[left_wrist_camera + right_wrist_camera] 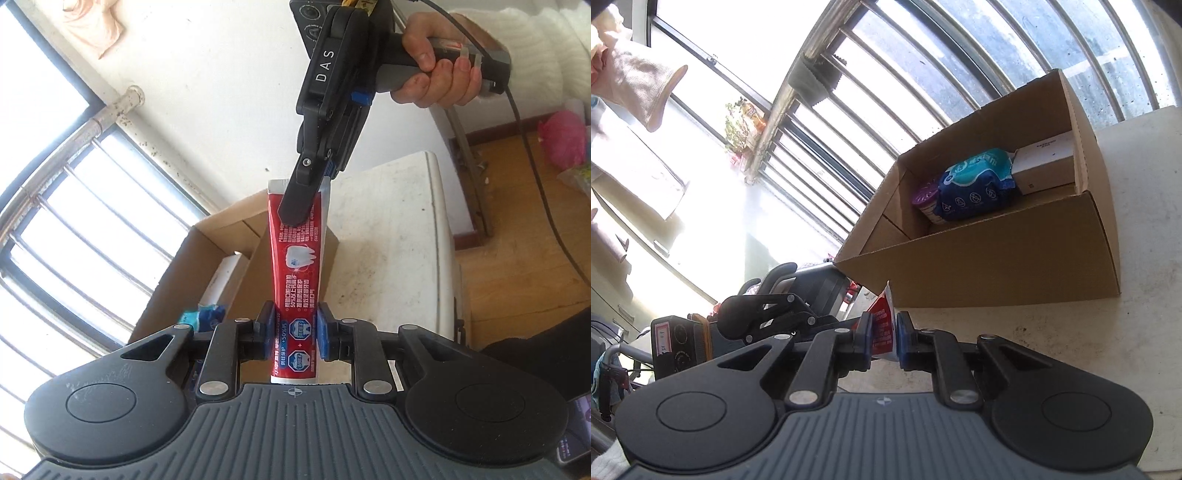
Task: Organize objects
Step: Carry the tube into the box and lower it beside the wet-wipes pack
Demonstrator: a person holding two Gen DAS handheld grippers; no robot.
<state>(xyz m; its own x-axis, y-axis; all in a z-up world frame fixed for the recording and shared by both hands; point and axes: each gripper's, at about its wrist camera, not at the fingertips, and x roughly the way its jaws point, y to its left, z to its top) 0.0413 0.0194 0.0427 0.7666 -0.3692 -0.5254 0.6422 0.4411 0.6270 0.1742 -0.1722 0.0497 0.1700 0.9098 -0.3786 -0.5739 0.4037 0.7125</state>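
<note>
A red toothpaste tube (297, 266) hangs in the air between both grippers, above the white table (388, 229). My left gripper (295, 326) is shut on its lower end, blue pads pressing both sides. My right gripper (304, 203), held by a hand (436, 74), comes down from above and is shut on the tube's flat crimped end. In the right wrist view the right gripper (884, 336) pinches that same red tube end (882, 314). An open cardboard box (997, 269) stands just beyond on the table.
The box holds a blue packet (975, 184), a purple-lidded cup (925, 197) and a white carton (1045, 162). Barred windows (923, 74) run behind it. A pink bag (565, 136) lies on the wooden floor (517, 258) past the table's right edge.
</note>
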